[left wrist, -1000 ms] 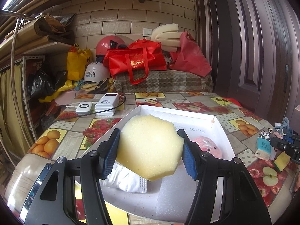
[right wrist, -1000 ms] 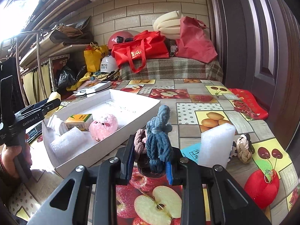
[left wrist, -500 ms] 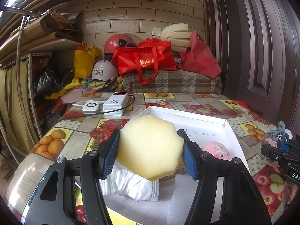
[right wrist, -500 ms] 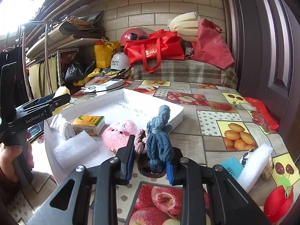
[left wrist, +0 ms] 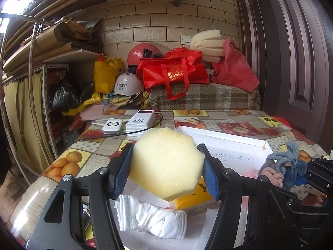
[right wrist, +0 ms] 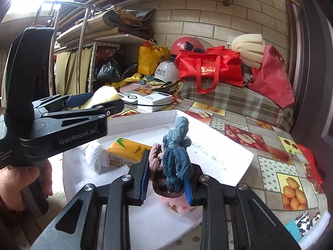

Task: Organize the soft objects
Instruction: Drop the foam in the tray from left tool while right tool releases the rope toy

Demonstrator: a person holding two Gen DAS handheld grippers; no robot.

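My left gripper (left wrist: pixel 166 164) is shut on a yellow sponge (left wrist: pixel 165 162) and holds it above the near left end of the white tray (left wrist: pixel 229 141). My right gripper (right wrist: pixel 166 177) is shut on a bundle of blue and pink braided hair ties (right wrist: pixel 173 154) and holds it over the tray (right wrist: pixel 229 152). In the tray lie a rolled white sock (left wrist: pixel 154 218), a yellow tissue pack (right wrist: pixel 127 152) and a pink plush (right wrist: pixel 183 205), mostly hidden under the right gripper. The left gripper also shows in the right wrist view (right wrist: pixel 93 102).
Two white power banks (left wrist: pixel 129 123) with a cable lie on the fruit-patterned tablecloth (left wrist: pixel 68 162) behind the tray. A zebra-print item (right wrist: pixel 308 218) and a blue card lie at the right. Red bags (left wrist: pixel 172 70), helmets and foam stand at the back.
My right gripper has moved left with the hair ties, from over the table to over the tray. My left gripper has shifted a little, still holding the sponge.
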